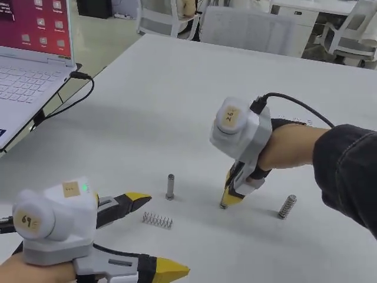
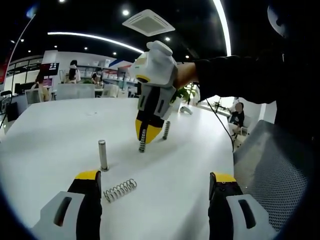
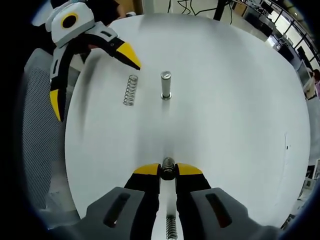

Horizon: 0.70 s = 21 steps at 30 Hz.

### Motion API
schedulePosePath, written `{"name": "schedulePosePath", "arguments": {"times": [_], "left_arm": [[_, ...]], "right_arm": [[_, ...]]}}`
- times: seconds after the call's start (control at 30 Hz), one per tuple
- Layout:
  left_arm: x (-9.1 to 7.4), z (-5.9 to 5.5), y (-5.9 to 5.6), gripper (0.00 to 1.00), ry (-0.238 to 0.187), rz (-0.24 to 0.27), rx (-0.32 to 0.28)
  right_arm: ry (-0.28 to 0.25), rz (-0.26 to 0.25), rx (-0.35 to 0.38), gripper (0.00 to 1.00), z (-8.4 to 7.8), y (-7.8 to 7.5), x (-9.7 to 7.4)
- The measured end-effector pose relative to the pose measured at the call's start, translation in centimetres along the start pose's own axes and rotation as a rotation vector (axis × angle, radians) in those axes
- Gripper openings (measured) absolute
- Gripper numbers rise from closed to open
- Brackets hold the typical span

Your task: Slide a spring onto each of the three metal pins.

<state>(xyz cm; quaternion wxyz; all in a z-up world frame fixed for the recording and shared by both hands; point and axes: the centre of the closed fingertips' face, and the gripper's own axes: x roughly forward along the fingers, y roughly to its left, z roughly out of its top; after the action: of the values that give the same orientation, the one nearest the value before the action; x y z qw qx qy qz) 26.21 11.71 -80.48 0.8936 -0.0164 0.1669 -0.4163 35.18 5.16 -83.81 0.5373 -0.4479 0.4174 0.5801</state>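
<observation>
Progress, judged from layout: roughly one of three done, the second in hand, the third untouched.

- Far spring (image 1: pixel 287 206), on the right of the head view, stood on the table (image 1: pixel 177 106), leaning slightly. It was probably already seated on its pin, though the pin itself could not be made out.
- Right gripper (image 1: pixel 231 199) had its jaws closed on the held spring (image 3: pixel 168 169), pointing down at the table. The spring's long axis was vertical, with its lower end at or near the surface. Could not tell whether a pin sat inside the coils.
- Bare pin (image 1: pixel 170 187) stood upright with nothing on it, just left of the right gripper.
- Loose spring (image 1: pixel 157 220) lay flat near the foot of the bare pin, apart from it. Its long axis ran left to right across the head view, roughly square to the pin's axis, so it would have to be tipped upright before sliding on.
- Left gripper (image 2: pixel 155 176) had its jaws spread wide and empty, low over the table and aimed towards the loose spring, not touching it
</observation>
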Motion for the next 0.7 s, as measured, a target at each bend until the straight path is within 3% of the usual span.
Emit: {"name": "schedulePosePath", "arguments": {"times": [0.47,0.7], "left_arm": [[0.0,0.0,0.2,0.86,0.001,-0.001,-0.002],[0.0,-0.1,0.2,0.86,0.001,0.000,-0.001]], "right_arm": [[-0.062,-0.015,0.012,0.26,0.3,0.0,-0.7],[-0.090,-0.031,0.003,0.28,0.9,0.0,-1.4]]}}
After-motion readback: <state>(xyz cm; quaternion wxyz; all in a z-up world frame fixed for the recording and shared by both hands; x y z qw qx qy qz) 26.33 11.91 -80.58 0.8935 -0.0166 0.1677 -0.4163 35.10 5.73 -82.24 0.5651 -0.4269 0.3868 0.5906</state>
